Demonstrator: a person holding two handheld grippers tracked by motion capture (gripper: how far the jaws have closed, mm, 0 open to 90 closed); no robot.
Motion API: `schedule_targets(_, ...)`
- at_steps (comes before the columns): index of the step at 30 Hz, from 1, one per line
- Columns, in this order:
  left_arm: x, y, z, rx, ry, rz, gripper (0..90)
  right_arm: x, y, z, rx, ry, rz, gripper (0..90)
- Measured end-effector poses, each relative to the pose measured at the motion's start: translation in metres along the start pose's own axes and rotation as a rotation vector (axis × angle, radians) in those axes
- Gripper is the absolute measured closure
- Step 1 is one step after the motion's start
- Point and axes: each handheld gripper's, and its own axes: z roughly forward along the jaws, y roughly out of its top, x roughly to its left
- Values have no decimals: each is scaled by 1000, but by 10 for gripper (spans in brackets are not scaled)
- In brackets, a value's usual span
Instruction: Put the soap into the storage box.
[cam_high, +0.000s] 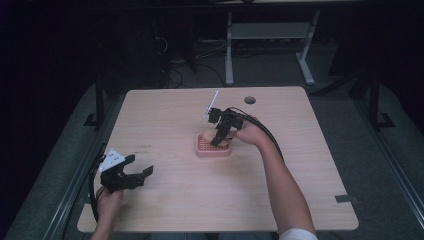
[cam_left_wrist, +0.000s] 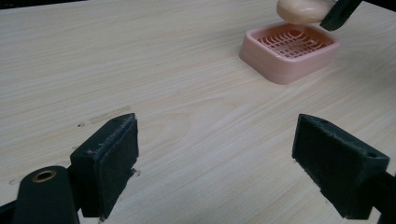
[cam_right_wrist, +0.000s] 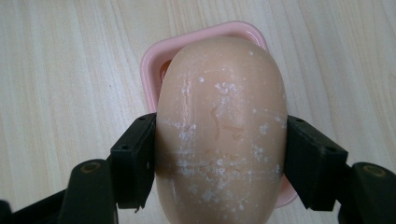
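A peach-coloured oval soap bar (cam_right_wrist: 222, 126) is clamped between the jaws of my right gripper (cam_right_wrist: 219, 154), which is shut on its sides. It hangs just above a pink square soap dish (cam_high: 213, 148) with a slotted floor, near the table's middle. In the high view the right gripper (cam_high: 218, 140) points down at the dish, with the soap (cam_high: 206, 135) at its tip. From the left gripper view the dish (cam_left_wrist: 289, 51) lies far right, with the soap (cam_left_wrist: 301, 10) over it. My left gripper (cam_high: 135, 174) stands open near the table's front left, nothing between its pads (cam_left_wrist: 116, 163).
The light wooden table (cam_high: 175, 200) has a round cable hole (cam_high: 250, 100) at the back. A small white piece (cam_high: 212, 102) sticks up behind the right gripper. Dark floor, cables and a desk frame (cam_high: 270, 45) lie beyond the far edge.
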Motion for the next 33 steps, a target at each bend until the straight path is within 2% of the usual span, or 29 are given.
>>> schedule_targets(4, 0, 0, 0, 2, 0, 0, 142, -1, 0, 3, 2, 4, 10, 316)
schedule_targets(33, 1, 0, -1, 1, 0, 3, 142, -1, 2, 19, 39, 13, 5, 315)
